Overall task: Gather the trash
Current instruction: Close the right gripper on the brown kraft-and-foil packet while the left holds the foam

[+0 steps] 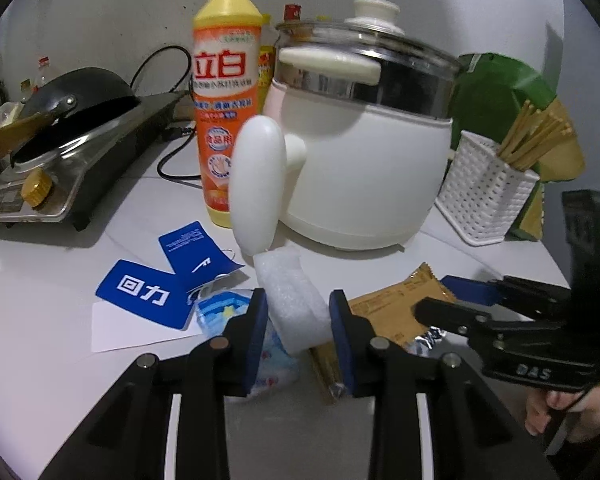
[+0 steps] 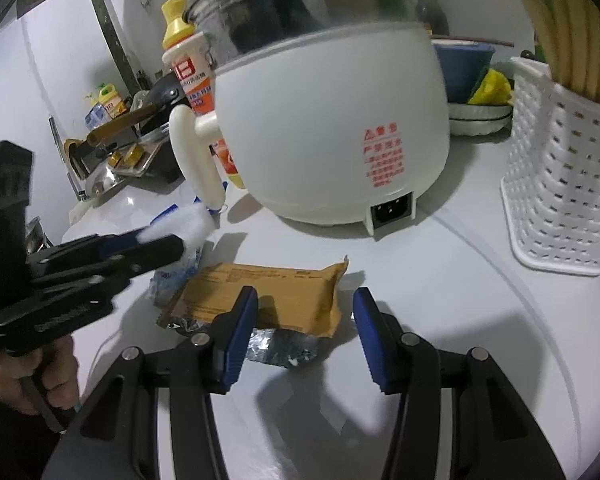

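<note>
Left wrist view: my left gripper (image 1: 298, 320) is clamping a white foam piece (image 1: 296, 304), pads pressing both its sides, just past 6 o'clock of the white cooker (image 1: 356, 176). Blue tags (image 1: 168, 276) are lying at 9 o'clock of the foam and a pale blue wrapper (image 1: 220, 312) is sitting under my left finger; the right wrist view is hiding most of that. Gold wrapper (image 1: 392, 308) is lying at 3 o'clock of the foam, touching it.

Right wrist view: my right gripper (image 2: 306, 320) is standing half open over the near edge of the gold wrapper (image 2: 268, 292), pads not pressing on it. Only this view is showing the wrapper's torn silver end (image 2: 284, 346) between my fingers and the cooker's power socket (image 2: 392, 214) at 12 o'clock.
</note>
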`<state>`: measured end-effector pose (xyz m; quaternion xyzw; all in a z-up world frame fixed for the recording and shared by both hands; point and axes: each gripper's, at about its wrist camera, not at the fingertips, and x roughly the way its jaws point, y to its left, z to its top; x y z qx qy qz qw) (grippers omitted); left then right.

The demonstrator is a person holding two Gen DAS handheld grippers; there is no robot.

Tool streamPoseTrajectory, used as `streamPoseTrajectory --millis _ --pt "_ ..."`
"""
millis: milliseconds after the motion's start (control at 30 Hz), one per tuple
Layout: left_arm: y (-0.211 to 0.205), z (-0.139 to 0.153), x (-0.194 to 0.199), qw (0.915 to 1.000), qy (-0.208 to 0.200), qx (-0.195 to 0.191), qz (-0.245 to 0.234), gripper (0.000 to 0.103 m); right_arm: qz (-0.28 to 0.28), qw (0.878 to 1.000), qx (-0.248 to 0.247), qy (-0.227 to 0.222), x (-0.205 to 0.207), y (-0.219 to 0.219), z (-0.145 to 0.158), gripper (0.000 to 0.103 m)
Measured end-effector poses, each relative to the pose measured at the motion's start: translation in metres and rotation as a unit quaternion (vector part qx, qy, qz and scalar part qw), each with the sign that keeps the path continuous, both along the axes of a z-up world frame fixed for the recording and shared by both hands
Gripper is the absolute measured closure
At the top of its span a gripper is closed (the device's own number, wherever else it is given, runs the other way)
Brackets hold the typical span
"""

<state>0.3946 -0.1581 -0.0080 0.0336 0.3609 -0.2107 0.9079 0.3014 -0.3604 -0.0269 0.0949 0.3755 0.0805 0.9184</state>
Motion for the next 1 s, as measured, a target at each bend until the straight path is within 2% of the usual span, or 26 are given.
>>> streamPoseTrajectory --millis 33,100,133,200,267,533,1000 --pt "0.003 0.001 -0.002 1.0 -0.002 -0.002 -0.001 0.072 0.001 1.0 -0.002 -0.001 0.0 0.001 0.0 0.056" --pt "0.008 0.005 -0.006 1.0 -0.005 -0.005 0.0 0.072 0.001 1.0 -0.006 0.005 0.001 0.003 -0.001 0.066" --pt "0.009 0.006 -0.006 1.0 -0.005 -0.006 0.001 0.072 0.002 1.0 -0.005 0.009 0.004 0.004 -0.002 0.077" --pt "0.015 0.007 -0.012 0.9999 -0.005 -0.008 0.006 0.072 0.003 1.0 -0.007 0.015 0.007 0.006 -0.004 0.082" --pt "0.018 0.009 -0.018 0.9999 -0.007 -0.008 0.01 0.072 0.005 1.0 -0.01 0.015 0.007 0.008 -0.004 0.092" --pt "0.037 0.019 -0.041 0.9995 -0.018 -0.013 0.022 0.072 -0.001 1.0 -0.027 -0.002 -0.007 0.012 0.001 0.096" --pt "0.061 0.046 -0.099 0.9981 -0.049 -0.016 0.033 0.072 0.011 0.998 -0.04 -0.051 -0.058 0.033 0.038 0.098"
